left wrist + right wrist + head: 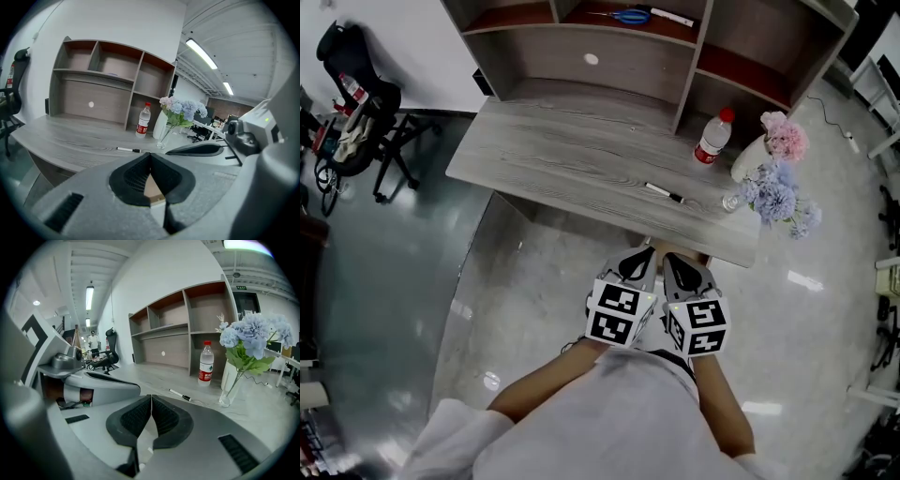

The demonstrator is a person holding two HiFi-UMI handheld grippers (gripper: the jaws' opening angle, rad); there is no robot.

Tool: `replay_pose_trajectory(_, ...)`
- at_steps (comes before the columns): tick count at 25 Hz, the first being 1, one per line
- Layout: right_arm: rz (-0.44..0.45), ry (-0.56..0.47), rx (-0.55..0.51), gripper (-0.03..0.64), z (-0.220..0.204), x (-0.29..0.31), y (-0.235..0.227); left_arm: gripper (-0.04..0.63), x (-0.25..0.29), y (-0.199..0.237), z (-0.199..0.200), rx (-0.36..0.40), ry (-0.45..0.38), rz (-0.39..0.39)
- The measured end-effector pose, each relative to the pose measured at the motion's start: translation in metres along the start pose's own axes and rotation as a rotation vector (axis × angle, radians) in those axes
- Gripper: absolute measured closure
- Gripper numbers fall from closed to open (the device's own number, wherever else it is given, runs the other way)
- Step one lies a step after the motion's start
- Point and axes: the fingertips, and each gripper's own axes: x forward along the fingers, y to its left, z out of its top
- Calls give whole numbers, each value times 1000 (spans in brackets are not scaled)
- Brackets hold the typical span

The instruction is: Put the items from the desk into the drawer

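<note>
A white marker pen with a black cap (664, 193) (128, 150) (180, 395) lies on the grey wooden desk (572, 150). A water bottle with a red cap (712, 137) (143, 120) (205, 363) stands by the shelf unit's divider. Blue scissors (630, 16) and a second pen (672, 17) lie on an upper shelf. Both grippers hang side by side in front of the desk's near edge, below its top. My left gripper (638, 263) (150, 156) is shut and empty. My right gripper (679, 268) (151, 398) is shut and empty too. No drawer is visible.
A glass vase of pink and blue flowers (778, 183) (248, 345) and a white jug (748, 157) stand at the desk's right end. An office chair with a bag (352, 103) stands to the left on the glossy floor. A person stands far off in the right gripper view.
</note>
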Motion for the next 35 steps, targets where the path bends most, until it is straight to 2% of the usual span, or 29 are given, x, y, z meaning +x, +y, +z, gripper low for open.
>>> replay_pose_trajectory(9,-55,45,-90,615,9,33,-24,591,22,23,12,-10,0,-34)
replay_pose_trajectory(14,-54,81,-129,614,4,54,-45,592,37,29,17,2,18,-30)
replay_pose_trajectory(35,40,209,-248,603,-22,147,-125,592,108,60,31,-39,91,104)
